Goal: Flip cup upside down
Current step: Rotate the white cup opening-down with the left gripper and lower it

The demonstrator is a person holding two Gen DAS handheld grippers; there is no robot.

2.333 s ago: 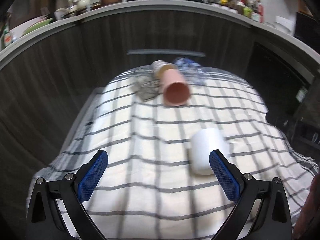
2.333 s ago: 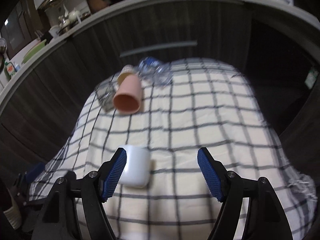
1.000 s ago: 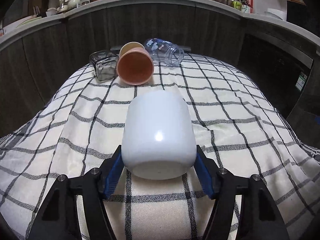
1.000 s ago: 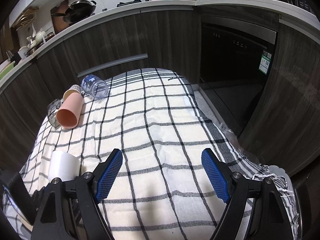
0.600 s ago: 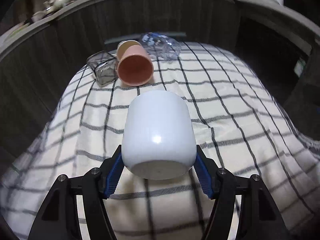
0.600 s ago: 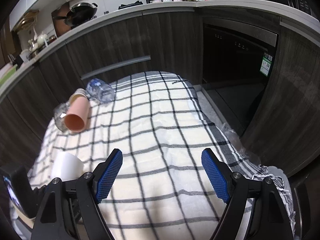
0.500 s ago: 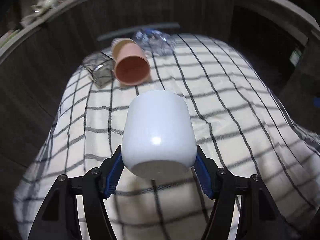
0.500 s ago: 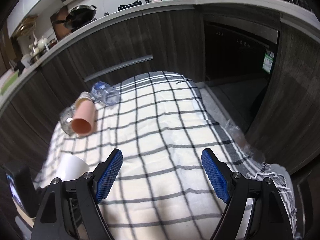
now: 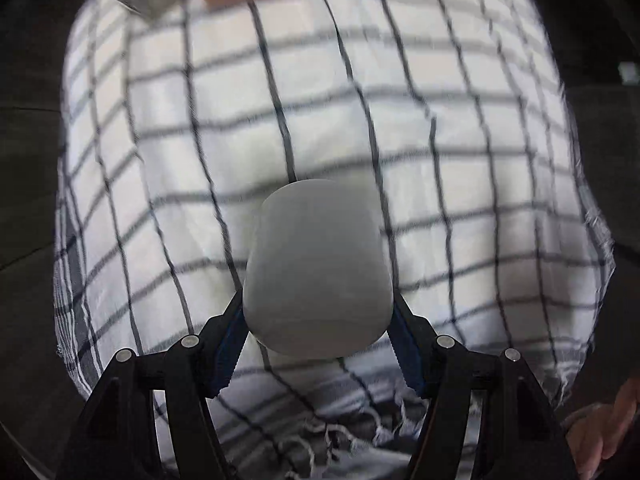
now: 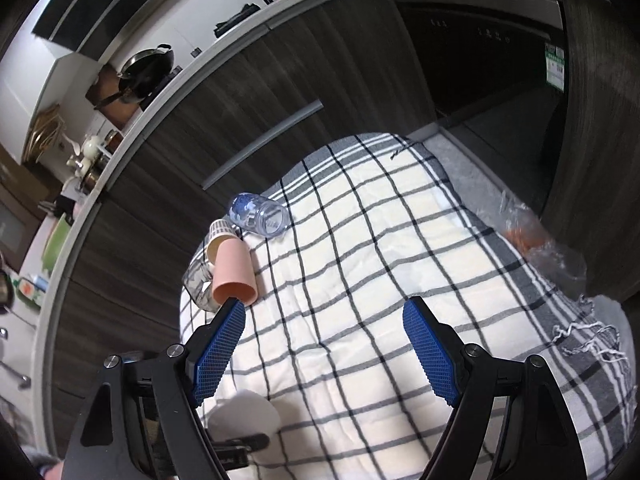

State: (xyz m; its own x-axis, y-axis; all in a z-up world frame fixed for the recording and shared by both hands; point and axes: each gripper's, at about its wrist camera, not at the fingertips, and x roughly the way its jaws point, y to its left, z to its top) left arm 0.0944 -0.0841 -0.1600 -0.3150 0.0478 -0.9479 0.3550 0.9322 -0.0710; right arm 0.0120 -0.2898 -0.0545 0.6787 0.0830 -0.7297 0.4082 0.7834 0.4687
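Note:
My left gripper (image 9: 316,344) is shut on the white cup (image 9: 316,268), its blue pads pressing both sides, and holds it above the checked cloth (image 9: 460,140). The view is blurred and looks steeply down, with the cup's closed base toward the camera. In the right wrist view the white cup (image 10: 244,416) shows at the lower left behind the left finger. My right gripper (image 10: 324,348) is open and empty above the cloth (image 10: 360,280).
A pink cup (image 10: 234,272), a clear glass (image 10: 196,280), a paper cup (image 10: 219,232) and a blue-tinted jar (image 10: 260,214) lie on their sides at the cloth's far left. A plastic bag (image 10: 540,240) lies at the right edge. Dark cabinets stand behind.
My left gripper has lifted the white cup off the cloth and tipped forward, so it now looks down at the cloth. My right gripper has risen and tilted.

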